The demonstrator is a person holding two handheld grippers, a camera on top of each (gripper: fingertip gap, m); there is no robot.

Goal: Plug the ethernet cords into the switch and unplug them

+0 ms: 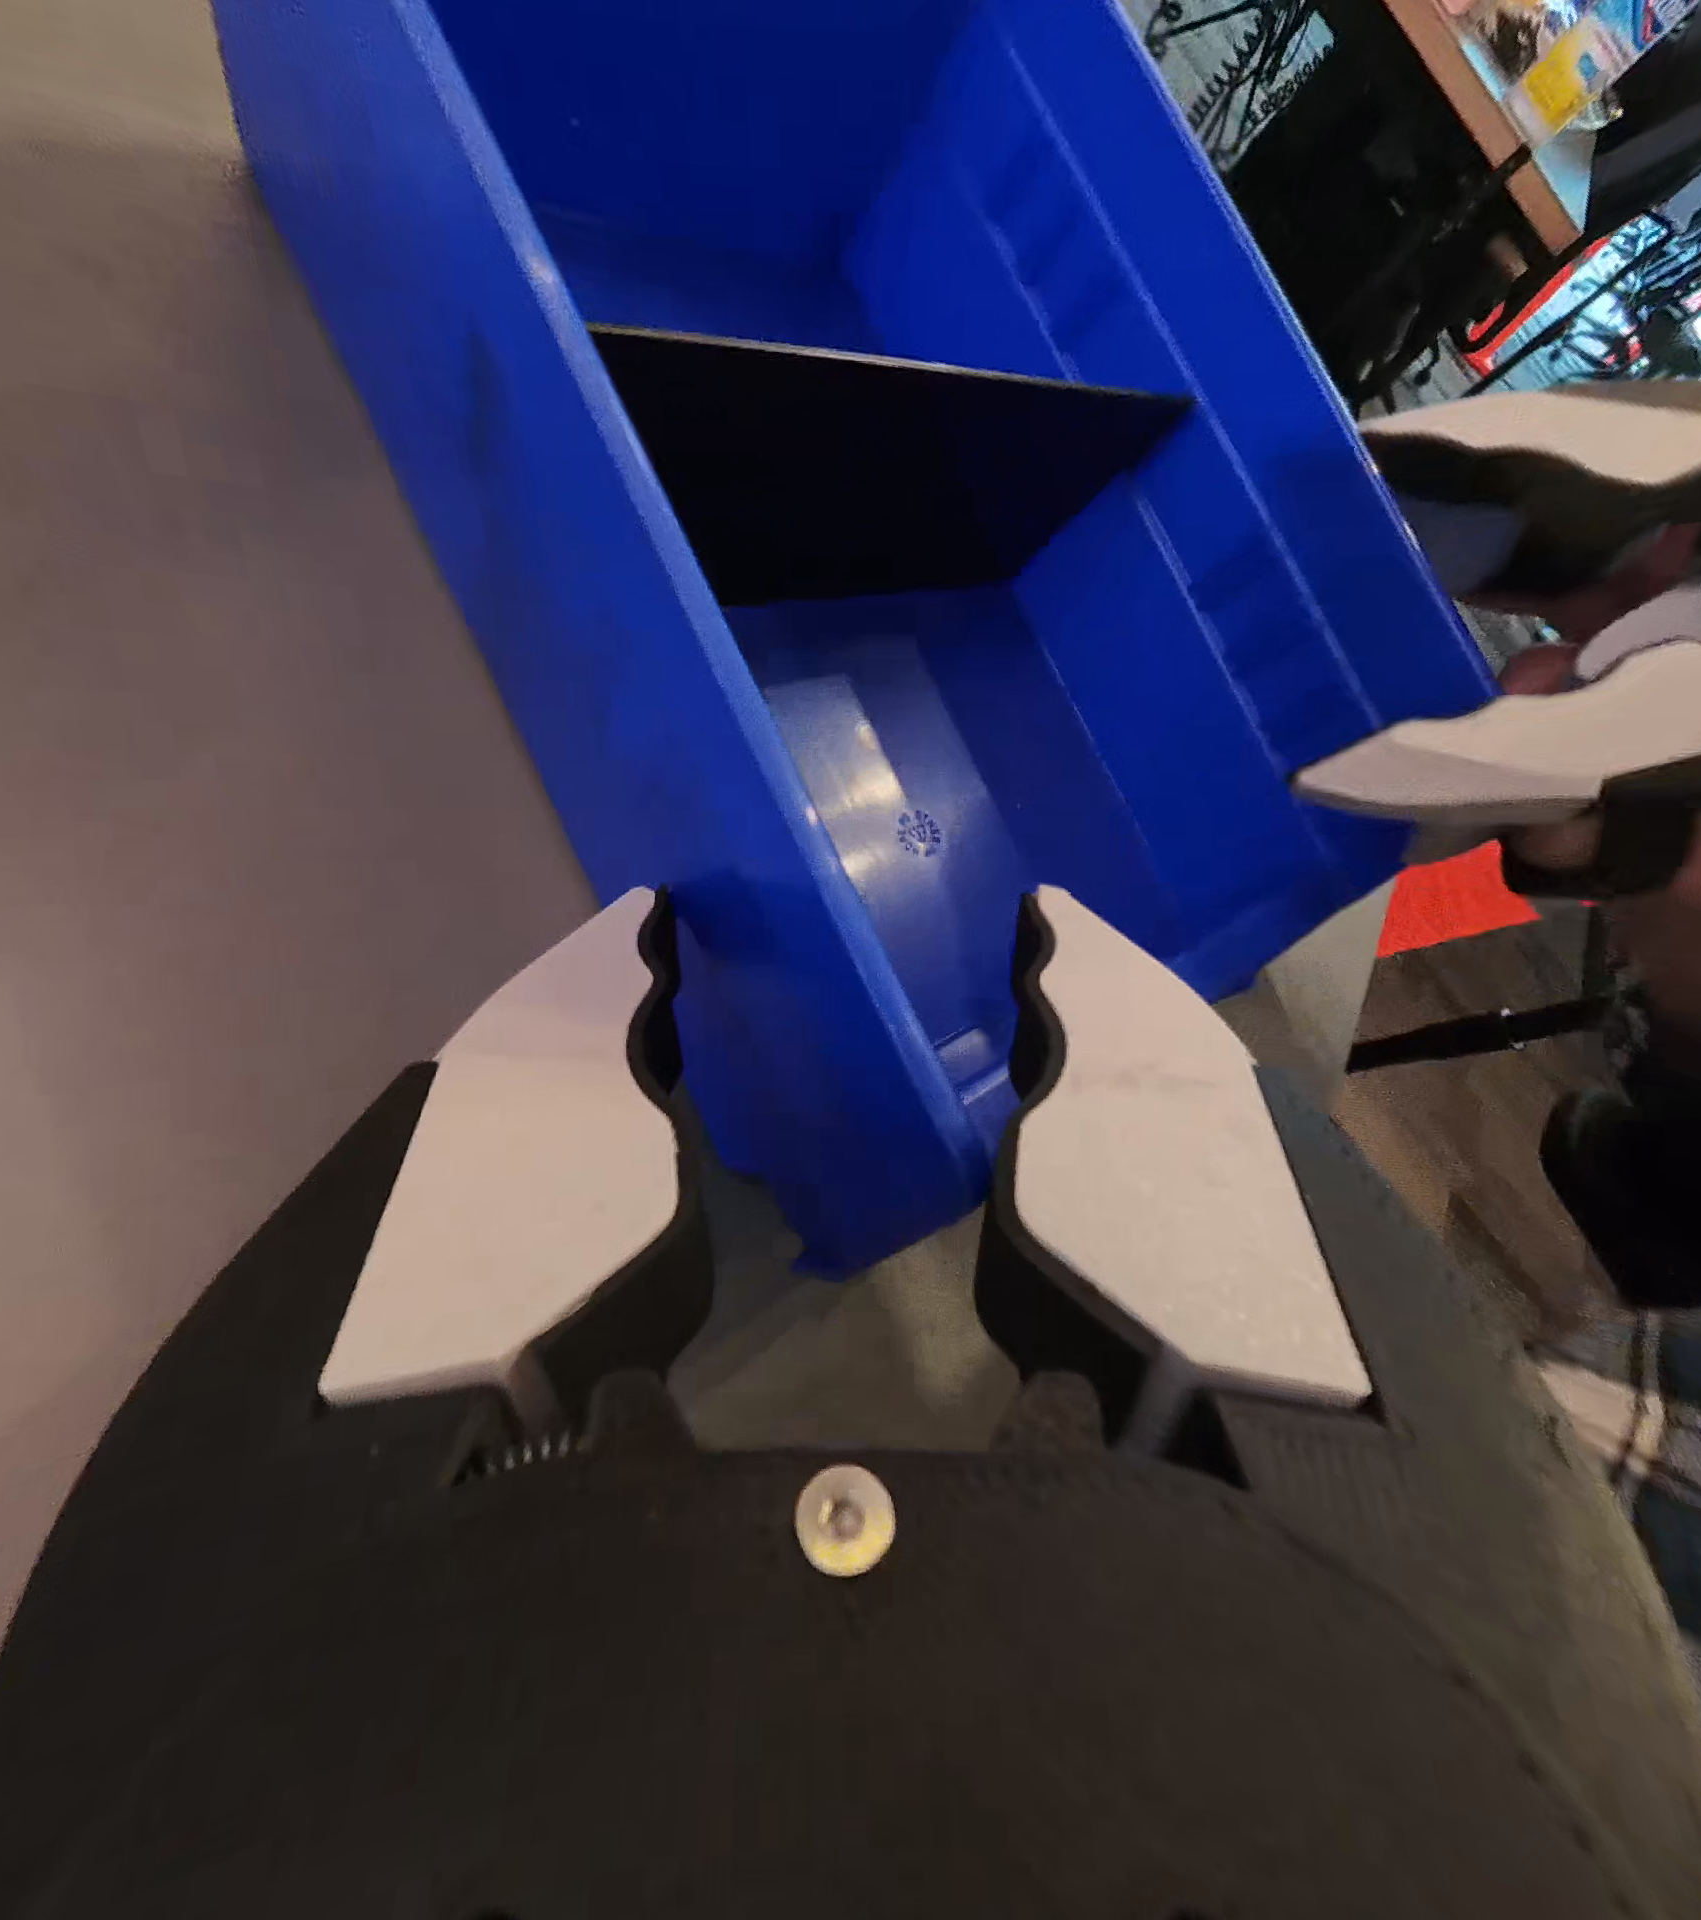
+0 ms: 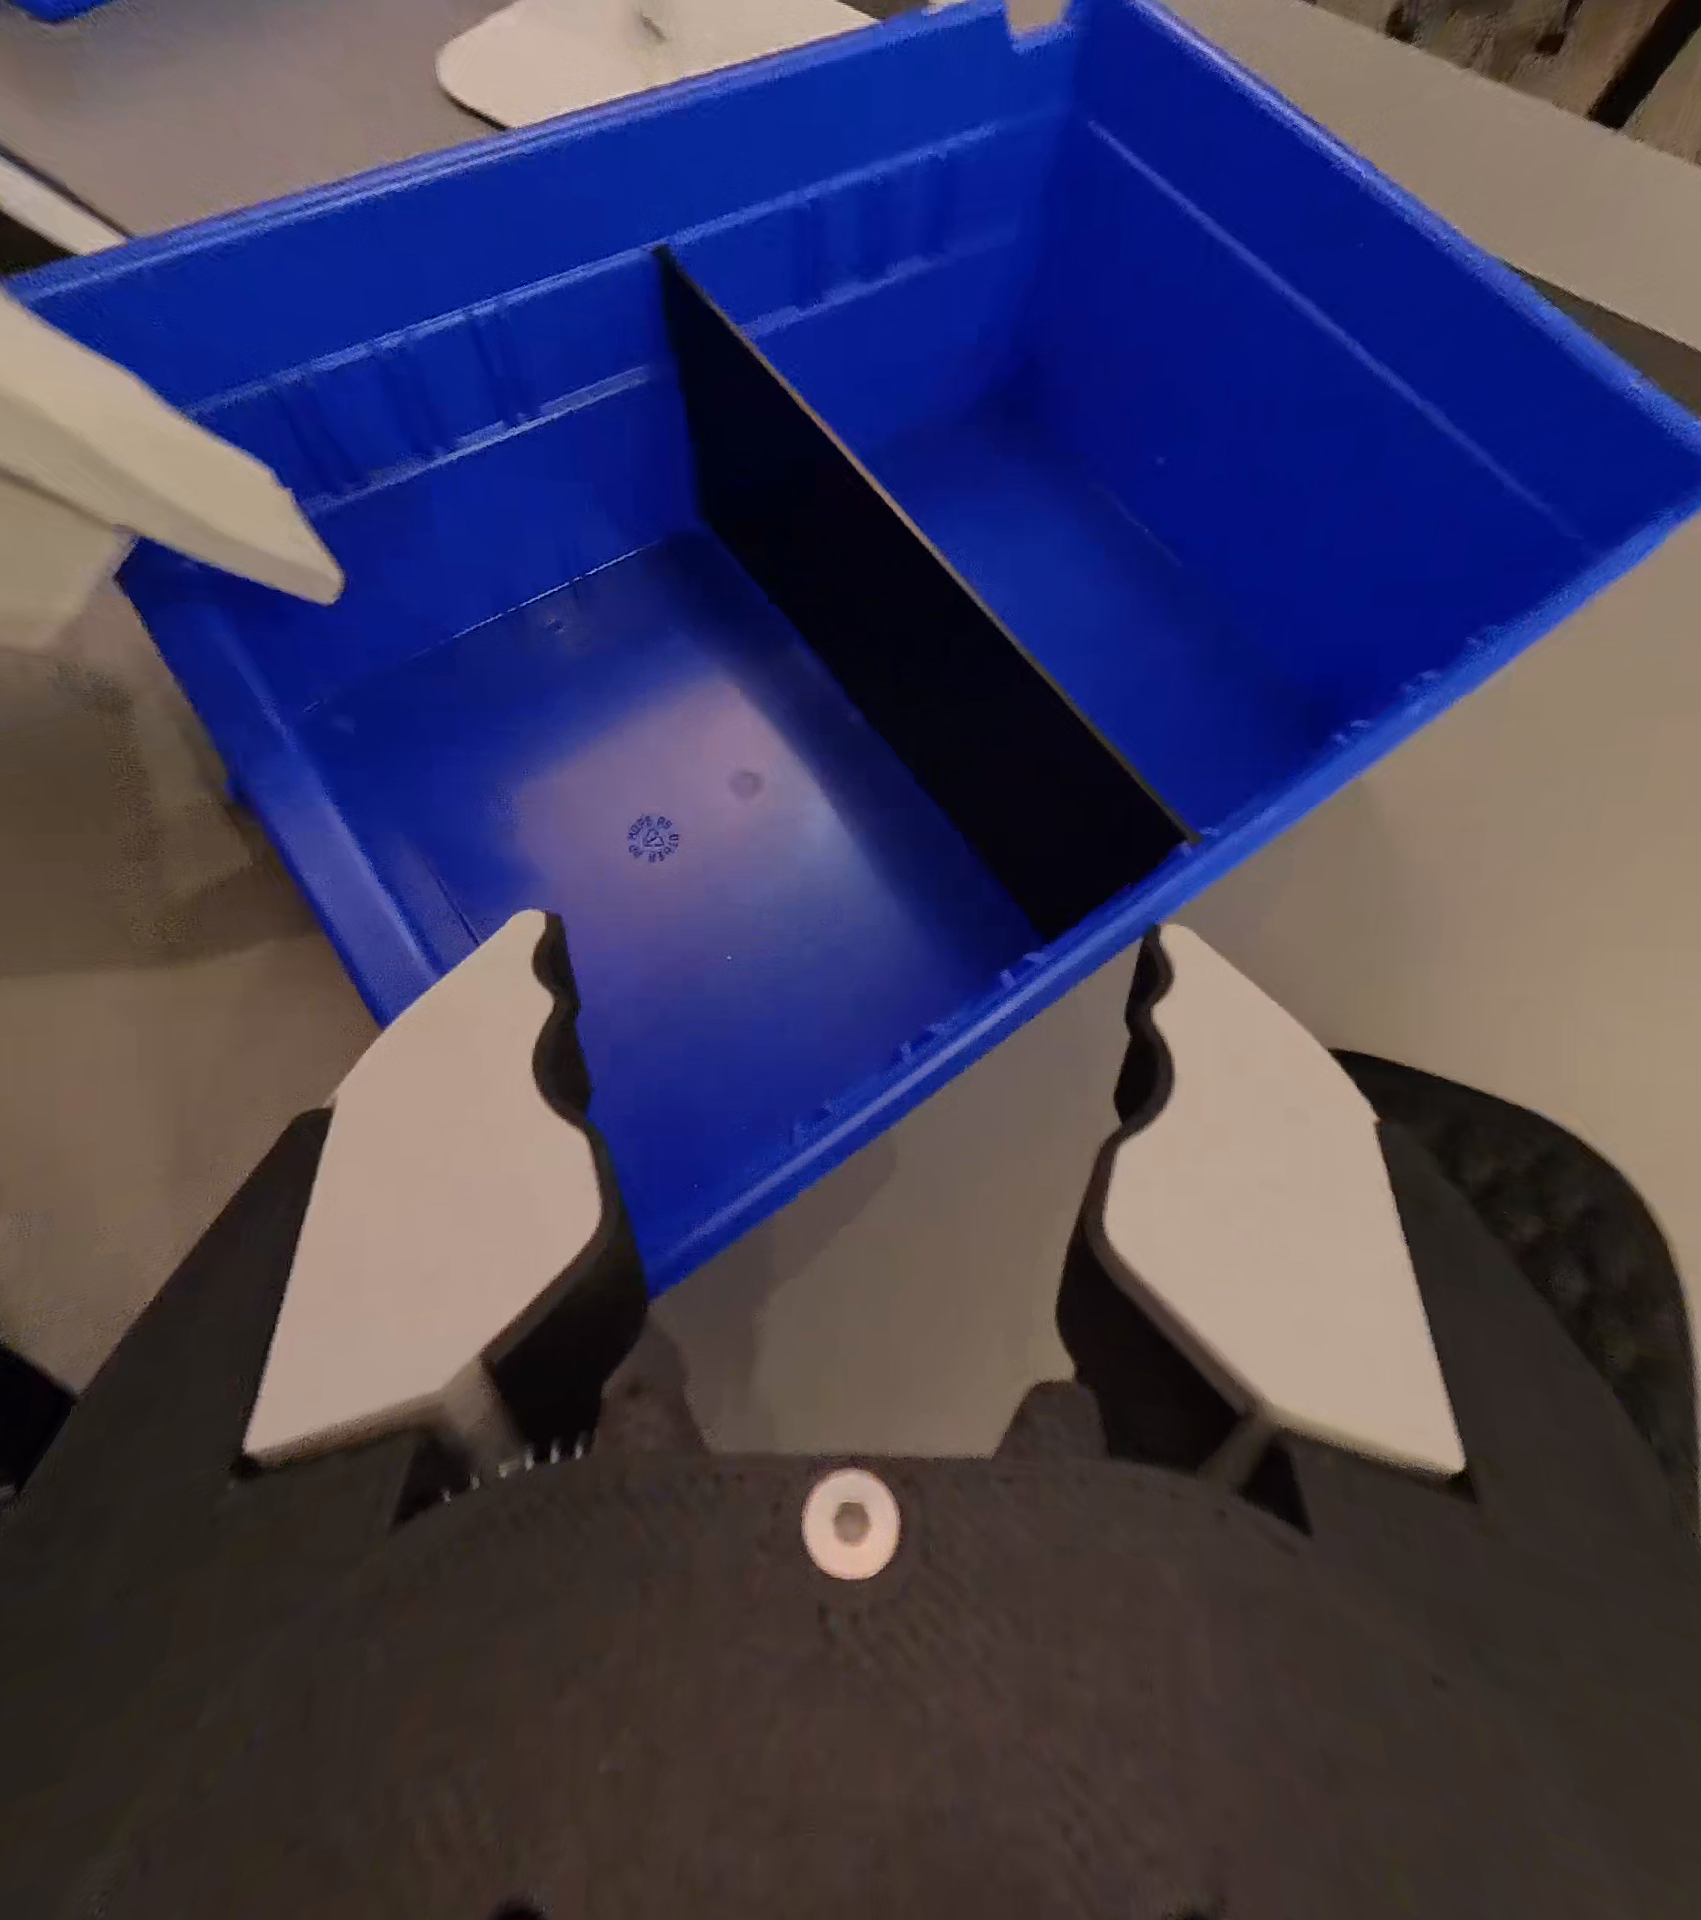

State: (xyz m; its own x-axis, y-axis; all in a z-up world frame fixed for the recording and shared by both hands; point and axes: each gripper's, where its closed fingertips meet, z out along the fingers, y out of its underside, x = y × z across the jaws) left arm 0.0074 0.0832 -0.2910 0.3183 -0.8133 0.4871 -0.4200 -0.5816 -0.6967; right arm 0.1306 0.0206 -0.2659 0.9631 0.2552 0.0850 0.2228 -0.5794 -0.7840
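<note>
I am holding both grippers over a blue bin that is sitting on a grey table. My left gripper is standing with its jaws spread apart, and a corner of the bin is lying between the fingers; the pads are not pressing on it, so I am gripping nothing there. My right gripper is gaping wider, with the bin's near wall crossing the gap below the tips (no pad is touching it), and it too is carrying nothing.

A black divider is splitting the bin into two compartments, and both are showing only bare blue floor. From the left wrist view my right gripper is showing at the bin's far side, its grey fingers apart; from the right wrist view my left gripper is poking in at the bin's left edge.

As for the ethernet cords and the switch, I am not seeing them in either view, so I cannot tell where they are. A white flat base is lying on the table beyond the bin.
</note>
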